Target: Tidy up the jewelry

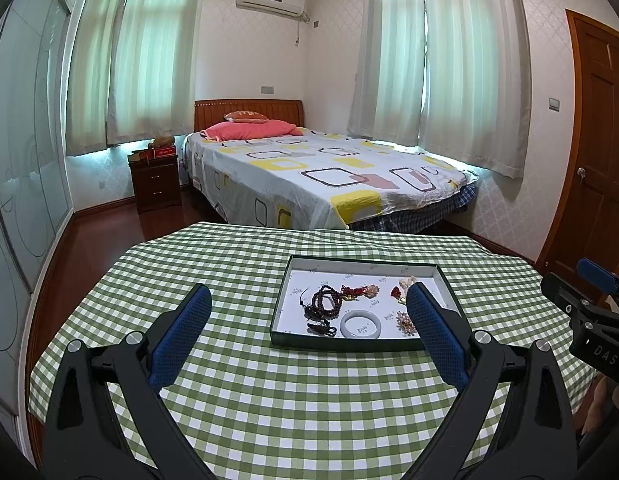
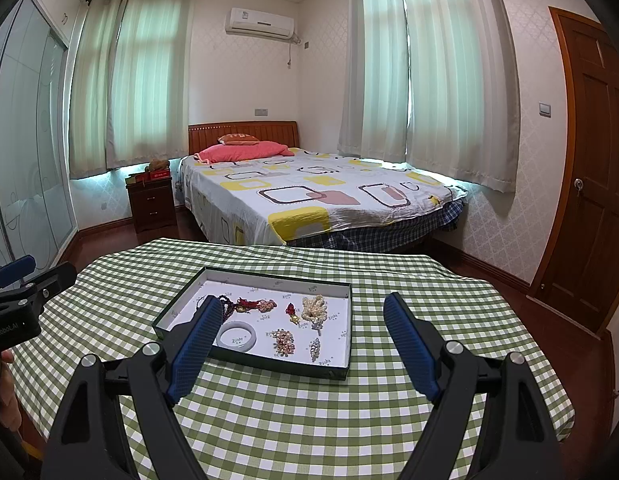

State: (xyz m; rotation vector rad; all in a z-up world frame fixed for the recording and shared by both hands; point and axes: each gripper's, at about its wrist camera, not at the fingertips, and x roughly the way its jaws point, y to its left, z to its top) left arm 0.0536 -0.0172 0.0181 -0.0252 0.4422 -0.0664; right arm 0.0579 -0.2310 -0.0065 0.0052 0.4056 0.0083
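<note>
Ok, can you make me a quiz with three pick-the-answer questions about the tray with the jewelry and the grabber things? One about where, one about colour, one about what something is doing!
1. Where does the white bangle lie?
A. On the bed
B. In the tray, near its front edge
C. On the cloth outside the tray

2. What colour are the tablecloth's checks?
A. Green and white
B. Red and white
C. Blue and yellow

3. What are the left gripper and the right gripper doing?
A. Both shut on beads
B. One holds the bangle
C. Both open, holding nothing

Answers:
1. B: the bangle sits inside the tray, by the near wall.
2. A: green and white squares cover the table.
3. C: each pair of blue fingers stands wide apart, with nothing between.
</note>
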